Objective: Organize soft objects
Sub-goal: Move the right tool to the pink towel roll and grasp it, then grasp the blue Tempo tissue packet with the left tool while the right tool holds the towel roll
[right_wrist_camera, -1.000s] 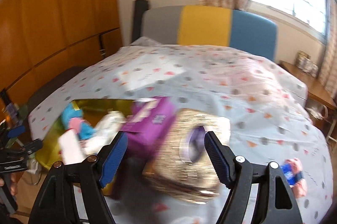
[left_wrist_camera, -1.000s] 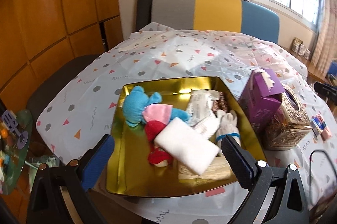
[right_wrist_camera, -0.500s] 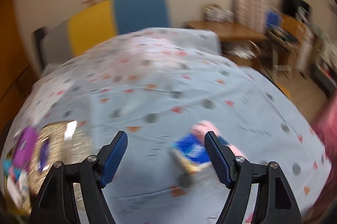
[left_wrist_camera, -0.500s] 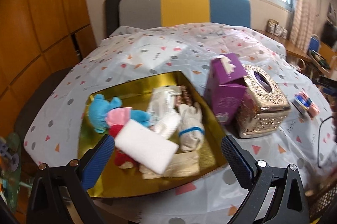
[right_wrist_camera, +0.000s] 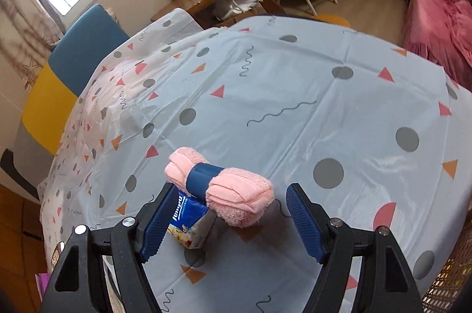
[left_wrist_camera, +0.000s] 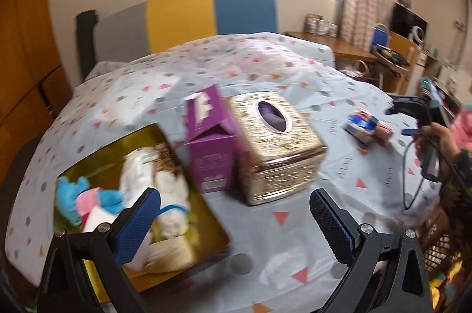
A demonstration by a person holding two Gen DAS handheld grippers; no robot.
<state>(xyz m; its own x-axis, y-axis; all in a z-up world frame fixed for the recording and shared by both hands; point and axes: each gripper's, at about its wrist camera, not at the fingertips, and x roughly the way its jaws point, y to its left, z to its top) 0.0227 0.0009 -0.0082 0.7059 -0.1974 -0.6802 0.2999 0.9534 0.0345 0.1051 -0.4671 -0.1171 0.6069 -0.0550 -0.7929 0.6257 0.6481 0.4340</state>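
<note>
Patterned tablecloth point(left_wrist_camera: 295, 68) is covering the table. Gold tissue box point(left_wrist_camera: 274, 145) is sitting on it, touching a purple carton point(left_wrist_camera: 211, 148). Grey-yellow-blue chair back point(left_wrist_camera: 188, 18) is standing behind the table. Pink bedding point(right_wrist_camera: 439, 9) is lying at far right.

Open tablecloth point(right_wrist_camera: 295, 95) lies beyond and right of the rolled pink towel point(right_wrist_camera: 221, 189): clear passage. A tissue pack point(right_wrist_camera: 185, 221) abuts the towel's left underside. Purple carton point(left_wrist_camera: 211, 148) and gold tissue box point(left_wrist_camera: 277, 148), touching, block the gold tray's point(left_wrist_camera: 97, 162) right side.
</note>
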